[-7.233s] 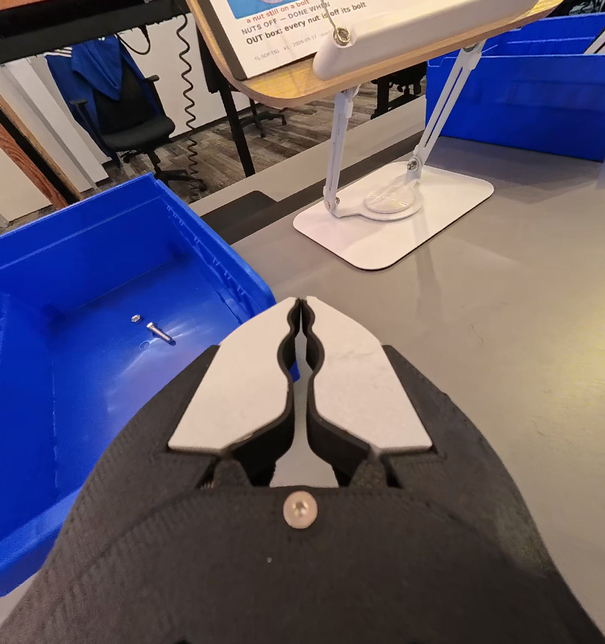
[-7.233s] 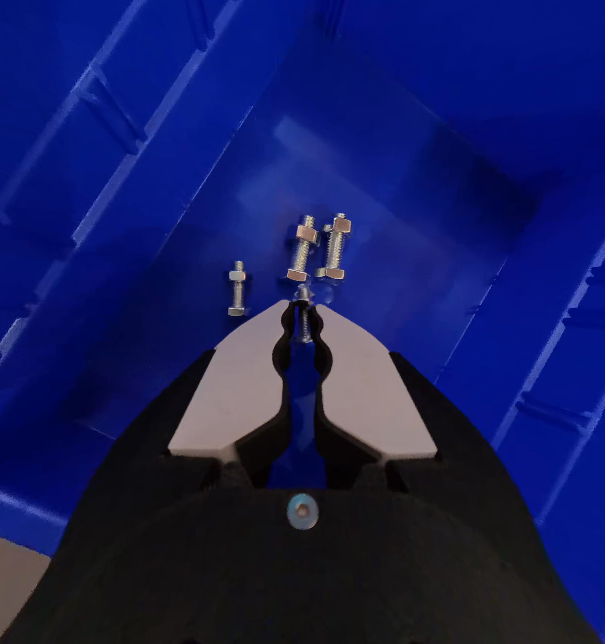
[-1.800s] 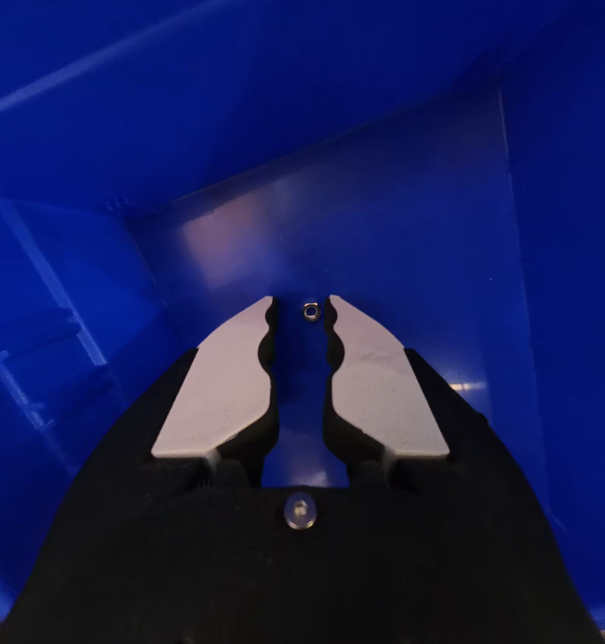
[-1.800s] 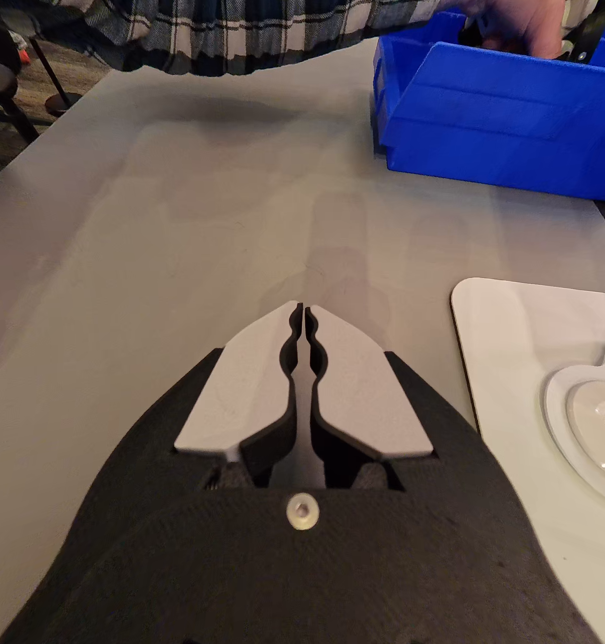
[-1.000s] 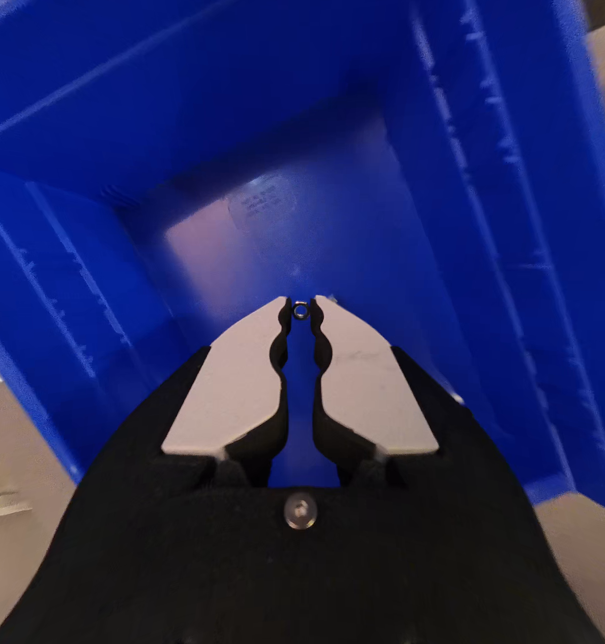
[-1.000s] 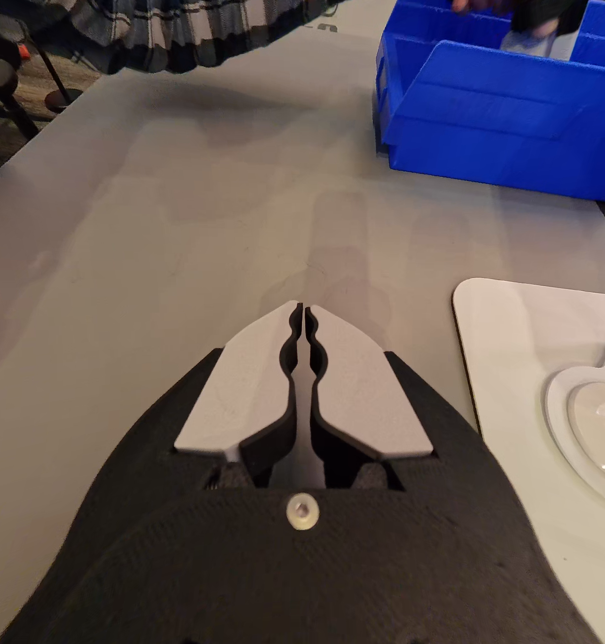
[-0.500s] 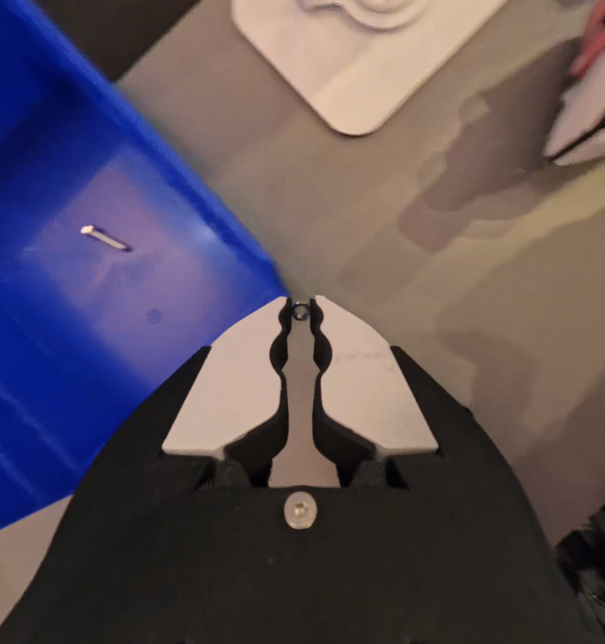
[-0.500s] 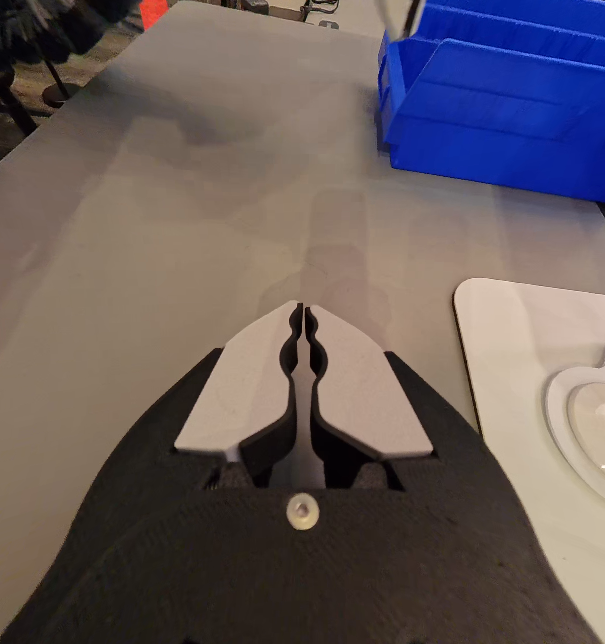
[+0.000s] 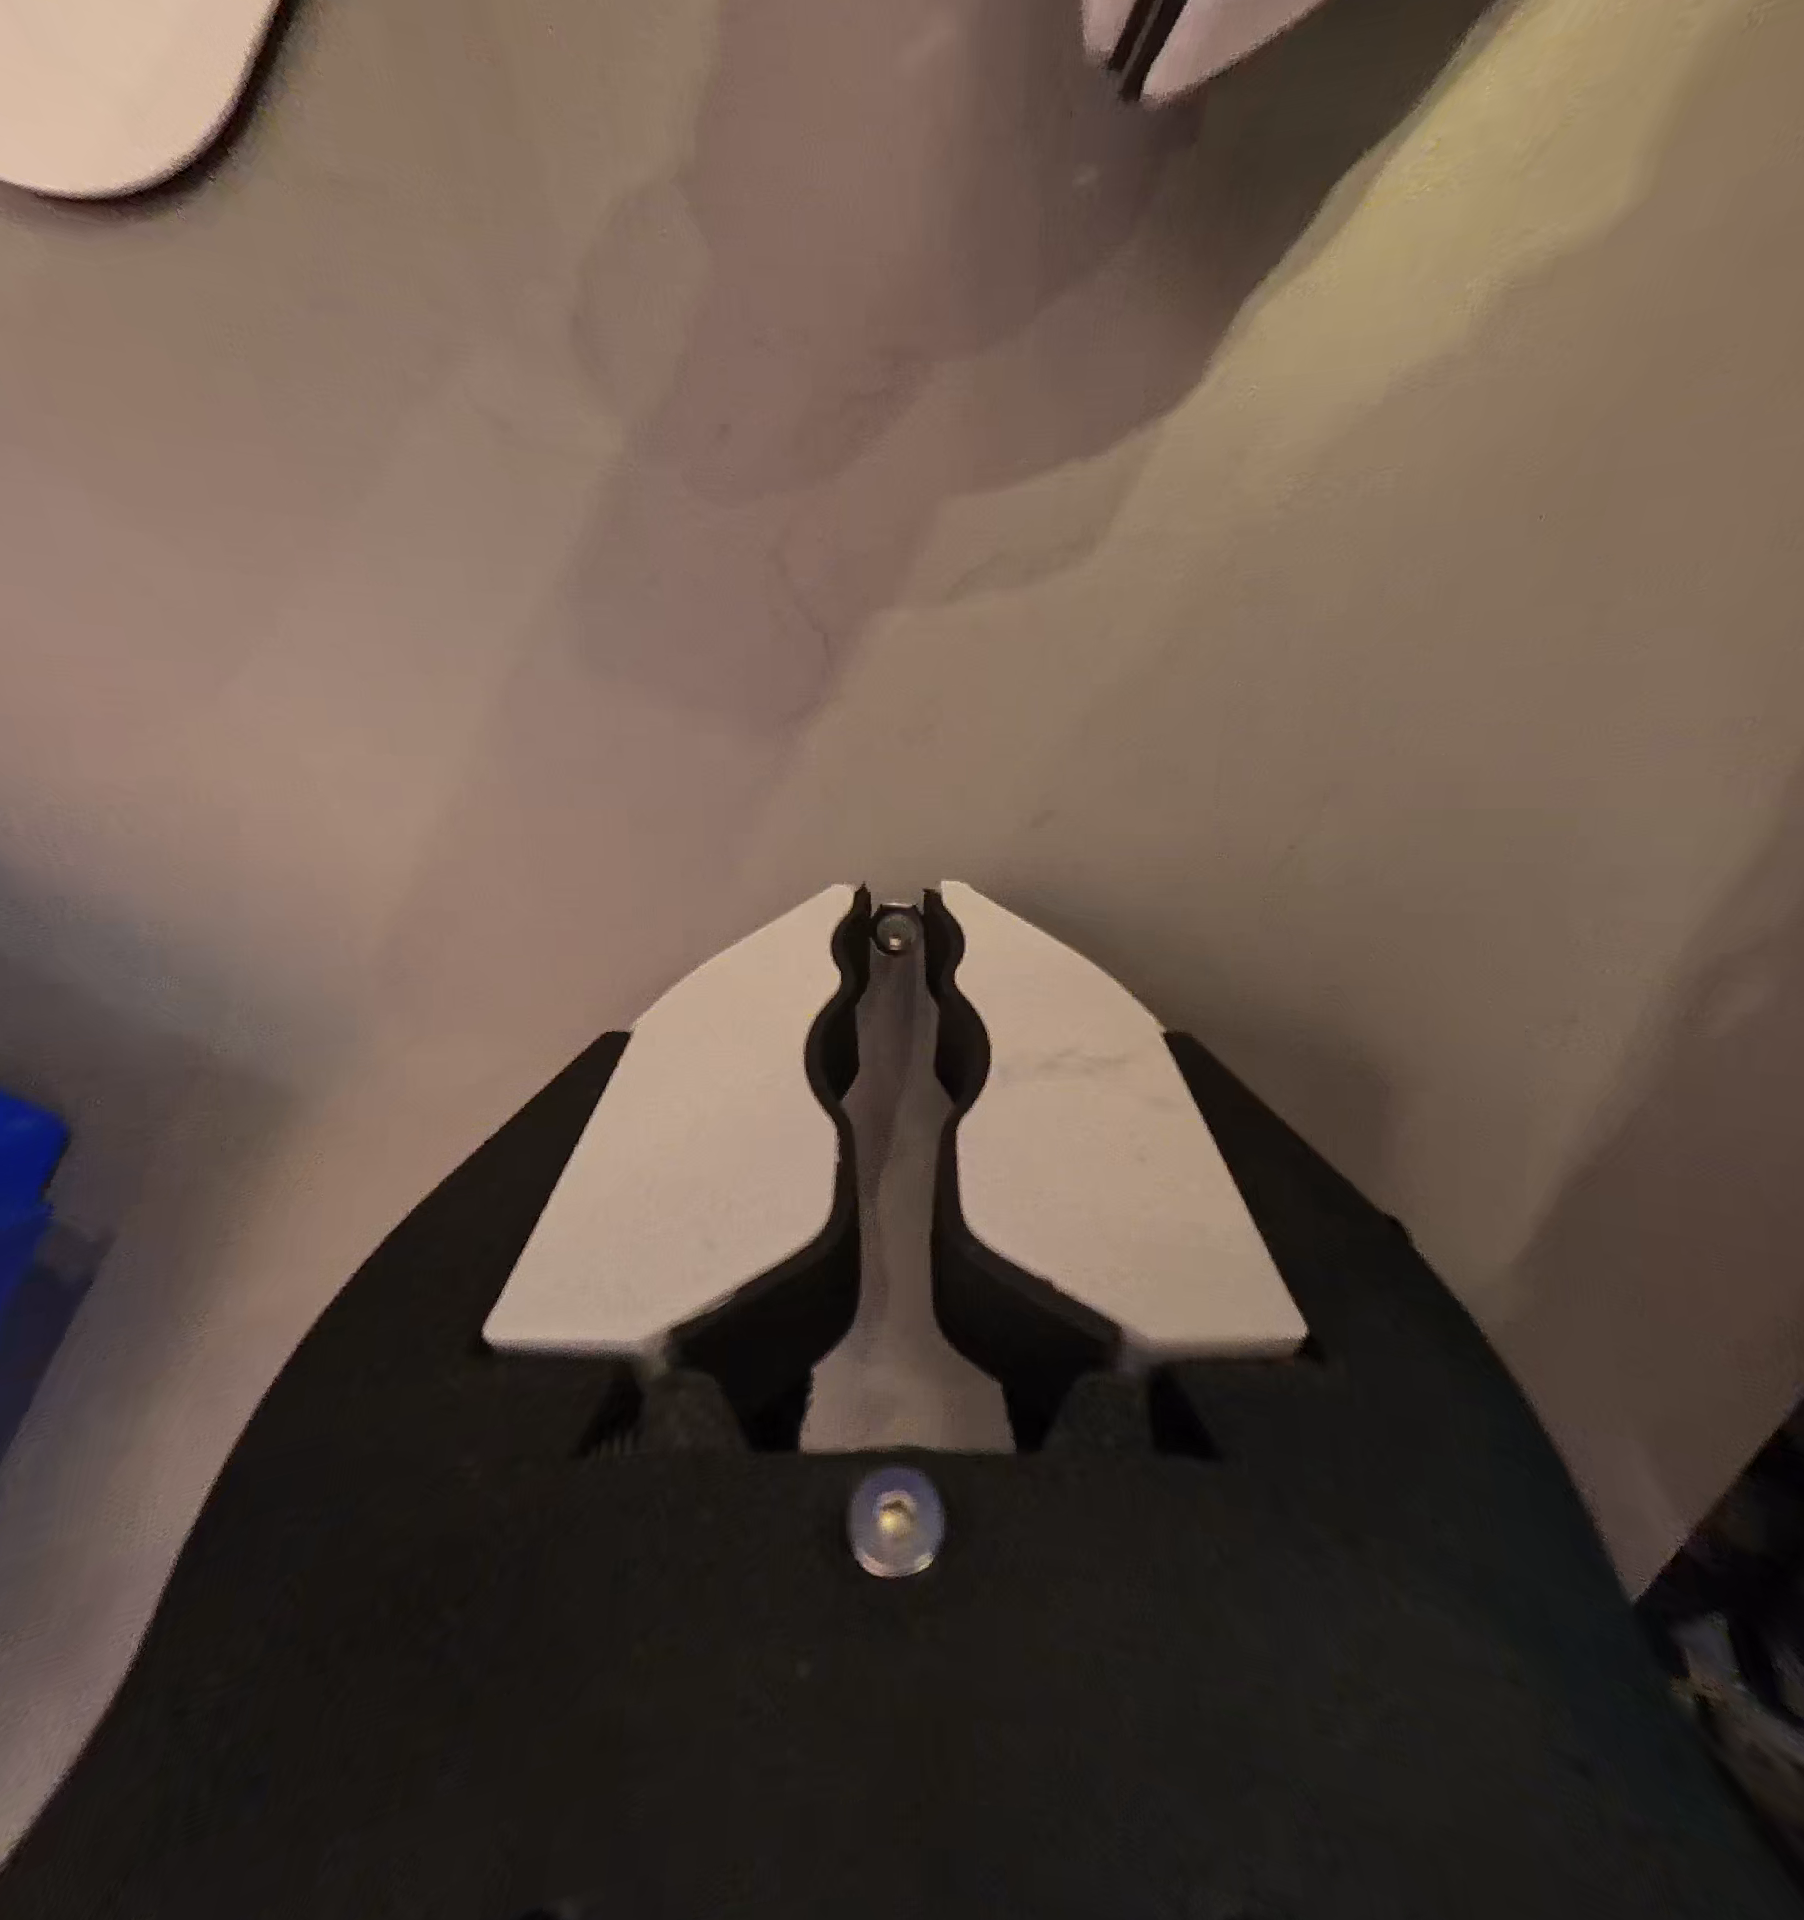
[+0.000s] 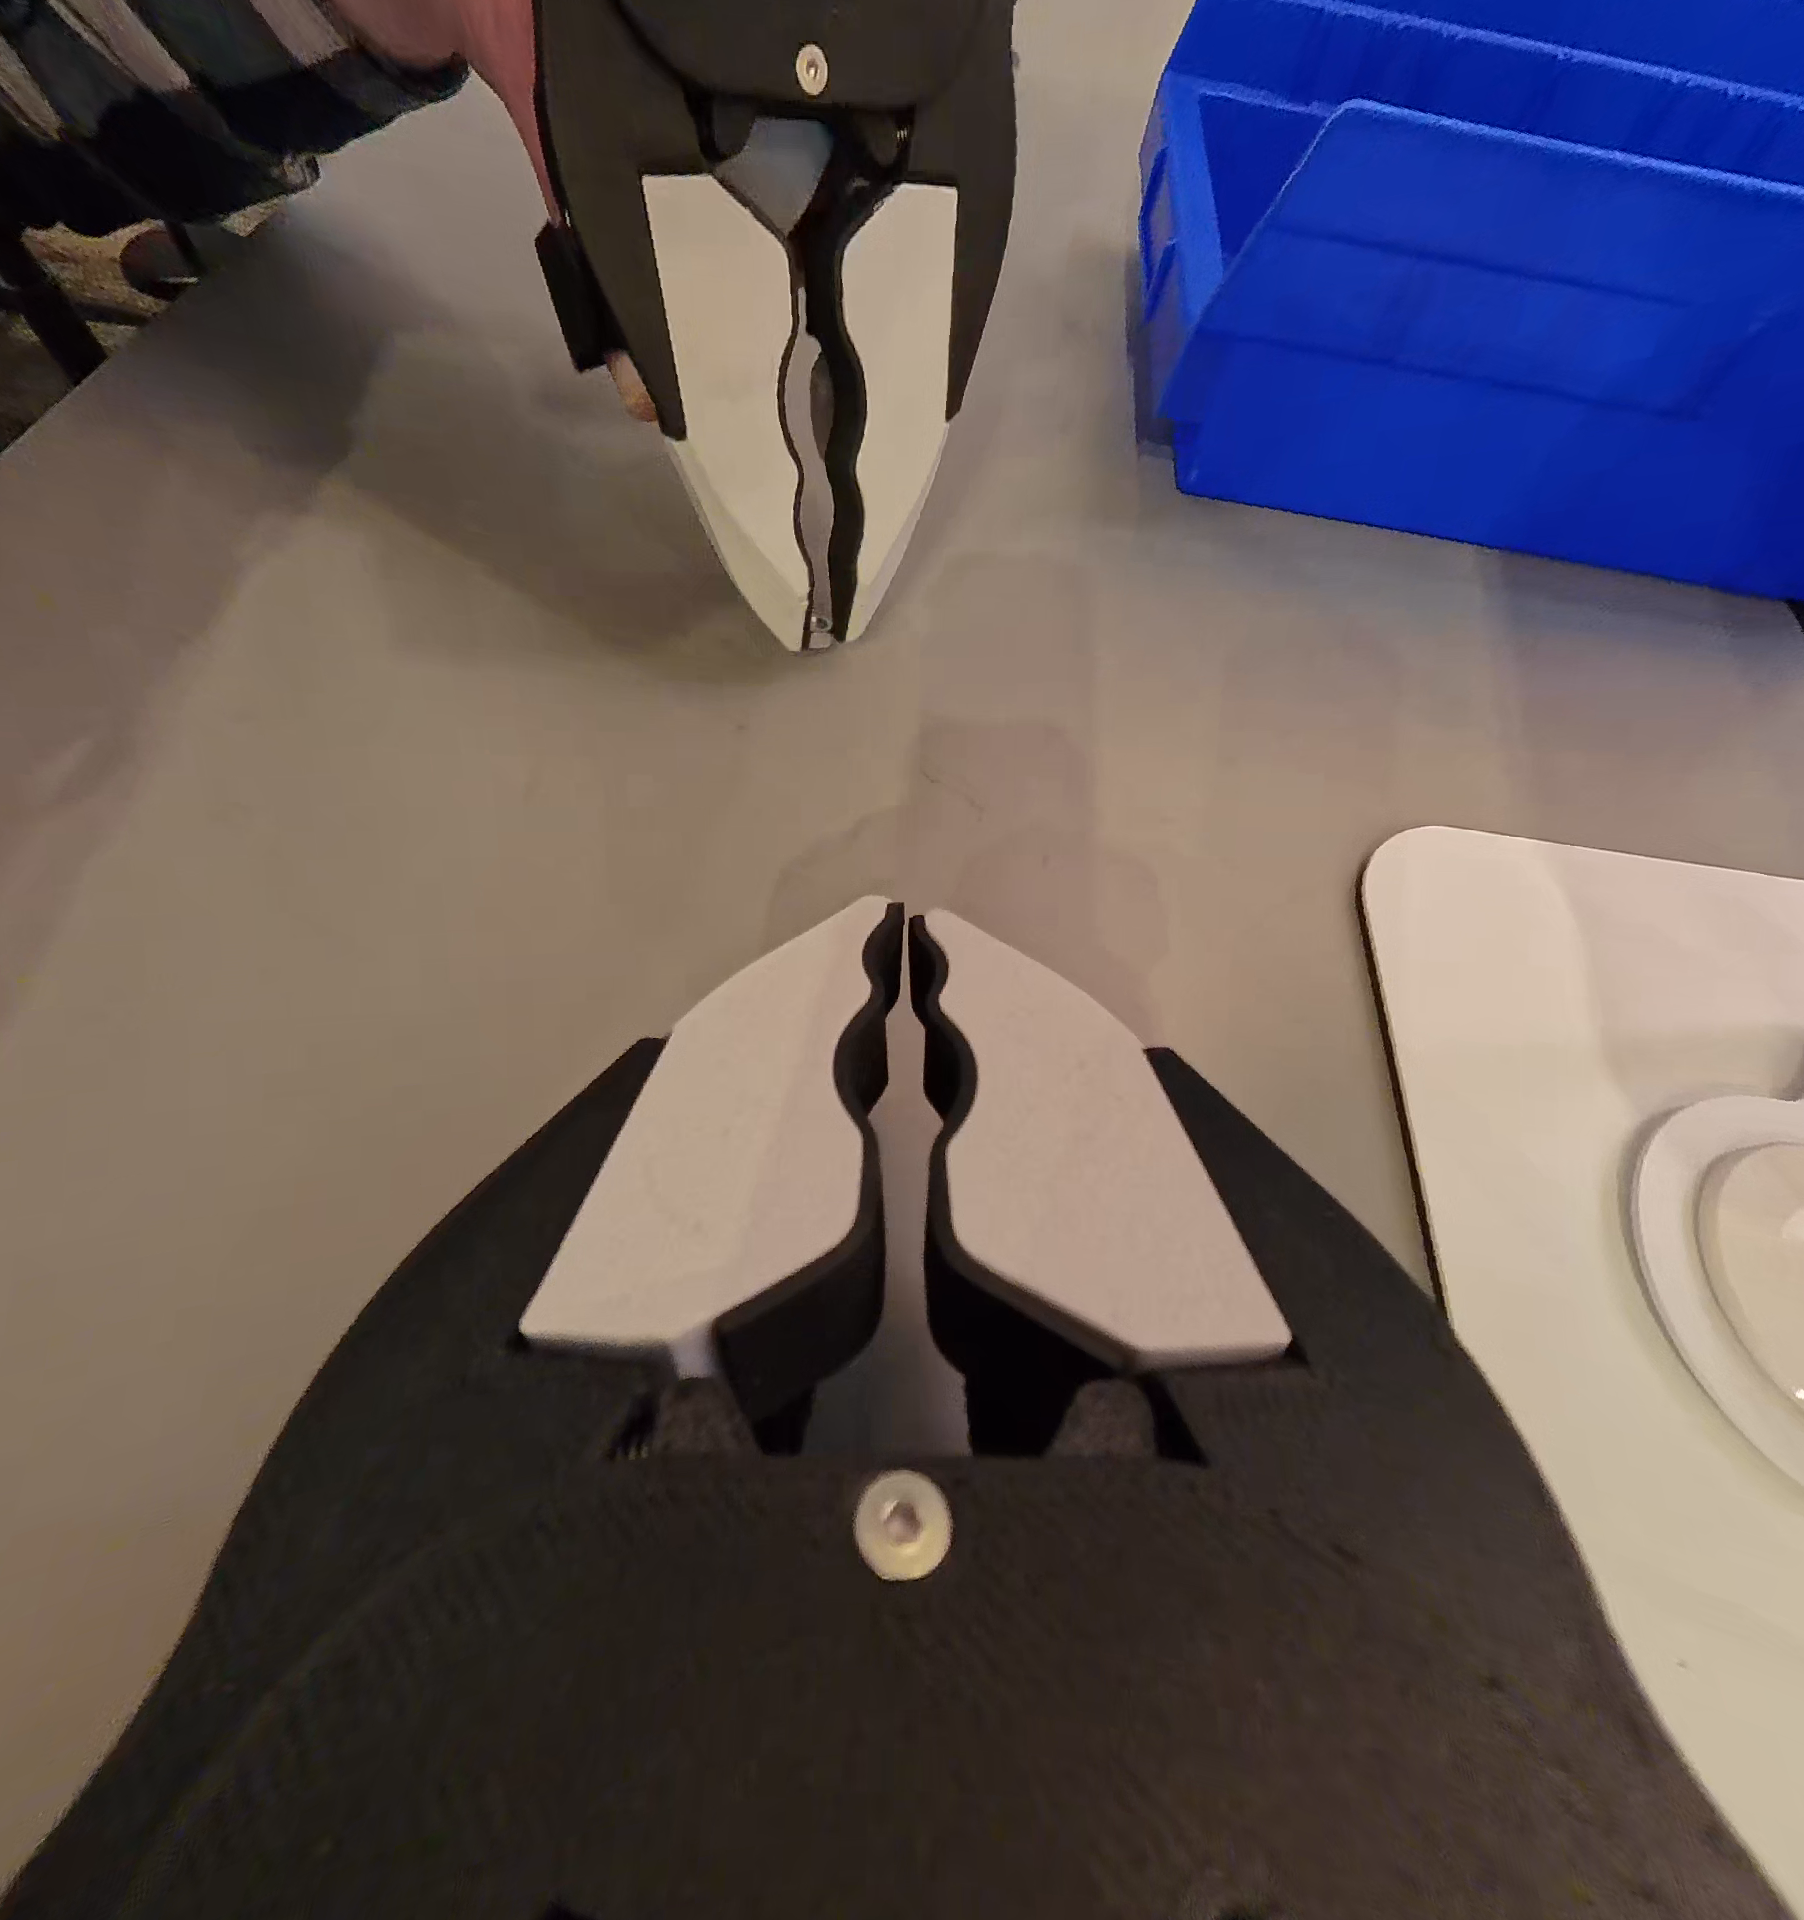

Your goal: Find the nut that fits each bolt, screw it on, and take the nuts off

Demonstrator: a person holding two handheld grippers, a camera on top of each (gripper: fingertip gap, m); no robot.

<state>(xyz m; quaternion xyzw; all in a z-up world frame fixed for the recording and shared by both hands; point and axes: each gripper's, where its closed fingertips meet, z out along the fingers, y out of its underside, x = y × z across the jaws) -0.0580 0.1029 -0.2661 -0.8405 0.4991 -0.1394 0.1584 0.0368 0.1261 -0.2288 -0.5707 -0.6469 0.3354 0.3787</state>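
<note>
Blue bin (image 10: 1500, 343), grey table (image 10: 358, 831), white fingers (image 10: 773, 1122) with black pads.

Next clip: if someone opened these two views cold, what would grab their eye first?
Probably the left gripper, pointing down over the middle of the grey table with a small silver nut pinched at the very tips of its fingers. Facing it in the foreground, the right gripper has its fingers closed with nothing between them. A bright blue bin sits at the far right, and a white stand base lies nearer.

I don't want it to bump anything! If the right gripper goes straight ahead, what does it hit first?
Probably the left gripper, which points back at it across bare table. Depth is unclear, so it might pass underneath.
</note>
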